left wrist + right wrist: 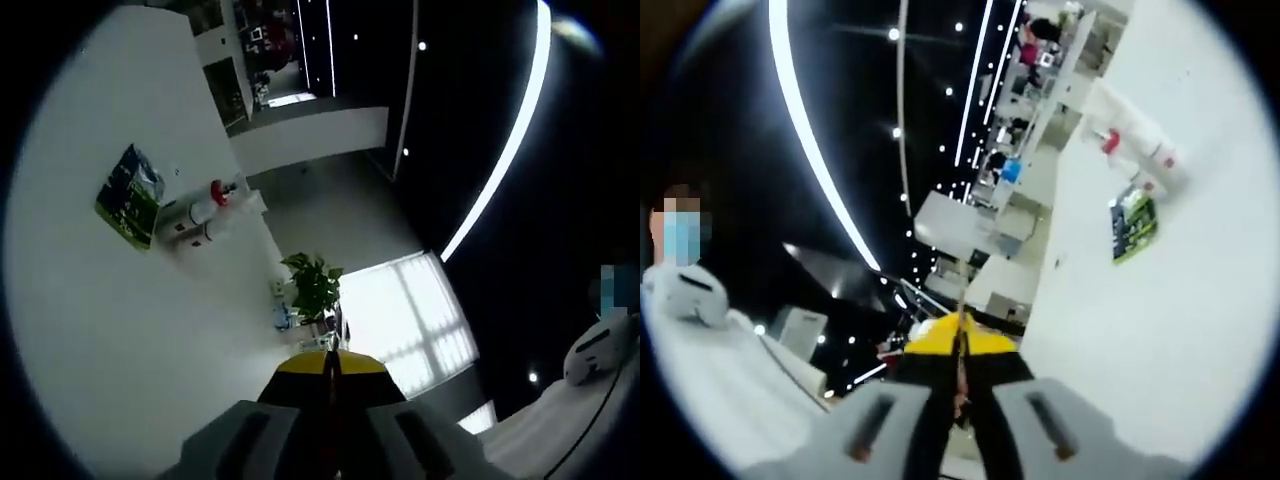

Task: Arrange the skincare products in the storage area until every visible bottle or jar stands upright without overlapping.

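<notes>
Both grippers, left [330,375] and right [960,350], held with jaws closed, nothing gripped. Bottles [200,215] and green pouch [130,195] seen lying far off on white worktop [120,330]. Bottles judged light, rigid, smooth plastic, slippery; grip advised across mid-body. Pouch judged soft.

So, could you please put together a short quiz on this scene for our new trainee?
1. True or false: the left gripper is shut with nothing between its fingers.
2. What lies on the white table right beside the white bottles? A) a green packet B) a blue towel C) a metal spoon
3. Fill in: the bottle nearest the packet has a ___ cap.

Key
1. True; the right gripper is shut and empty too.
2. A, the green packet.
3. Red: the red cap shows in the left gripper view.
</notes>
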`<state>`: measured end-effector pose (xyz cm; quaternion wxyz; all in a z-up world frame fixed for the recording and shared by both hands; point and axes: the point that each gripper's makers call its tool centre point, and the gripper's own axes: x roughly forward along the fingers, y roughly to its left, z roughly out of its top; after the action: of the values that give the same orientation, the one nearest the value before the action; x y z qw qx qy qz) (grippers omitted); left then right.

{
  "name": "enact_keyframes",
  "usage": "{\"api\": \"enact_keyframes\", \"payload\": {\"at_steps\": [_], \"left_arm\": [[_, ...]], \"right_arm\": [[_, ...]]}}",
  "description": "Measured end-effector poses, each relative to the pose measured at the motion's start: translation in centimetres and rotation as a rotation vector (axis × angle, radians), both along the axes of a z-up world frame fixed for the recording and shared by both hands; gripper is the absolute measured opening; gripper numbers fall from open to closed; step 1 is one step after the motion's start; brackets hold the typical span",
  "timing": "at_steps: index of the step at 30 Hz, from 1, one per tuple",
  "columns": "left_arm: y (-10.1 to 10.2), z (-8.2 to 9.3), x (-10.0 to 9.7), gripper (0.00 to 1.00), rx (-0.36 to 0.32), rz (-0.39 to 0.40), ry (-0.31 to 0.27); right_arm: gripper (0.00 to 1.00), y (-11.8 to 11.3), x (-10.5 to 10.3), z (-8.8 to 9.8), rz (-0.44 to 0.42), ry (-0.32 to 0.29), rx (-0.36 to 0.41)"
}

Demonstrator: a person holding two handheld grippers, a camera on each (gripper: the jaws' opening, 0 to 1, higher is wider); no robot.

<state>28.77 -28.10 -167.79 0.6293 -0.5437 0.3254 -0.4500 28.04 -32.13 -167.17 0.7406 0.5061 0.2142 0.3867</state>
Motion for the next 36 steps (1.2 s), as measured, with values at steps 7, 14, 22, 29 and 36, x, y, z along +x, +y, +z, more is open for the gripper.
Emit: {"api": "enact_keyframes", "payload": {"at_steps": [7, 14, 22, 29, 36], "left_arm": [[2.5, -1.4, 2.5, 0.00, 0.053, 0.113, 0.038], [5.1, -3.9, 5.8, 0.01, 0.147, 0.198, 0.072], [8.1, -7.6, 10.9, 0.01, 0.278, 0.299, 0.137], [9.4, -10.5, 14.8, 0.01, 0.343, 0.314, 0.177], [10.2, -12.6, 19.0, 0.01, 0.359, 0.354, 0.222]], "right_arm": [[0.13, -0.5, 0.9, 0.1, 0.000, -0.049, -0.088], [0.27, -0.2, 1.2, -0.3, 0.006, -0.099, -0.222], [0.29, -0.4, 0.7, -0.8, 0.025, -0.110, -0.311], [0.33, -2.3, 0.7, -1.5, -0.044, -0.074, -0.339], [0.34, -3.4, 0.5, -2.2, -0.098, -0.027, -0.361]]}}
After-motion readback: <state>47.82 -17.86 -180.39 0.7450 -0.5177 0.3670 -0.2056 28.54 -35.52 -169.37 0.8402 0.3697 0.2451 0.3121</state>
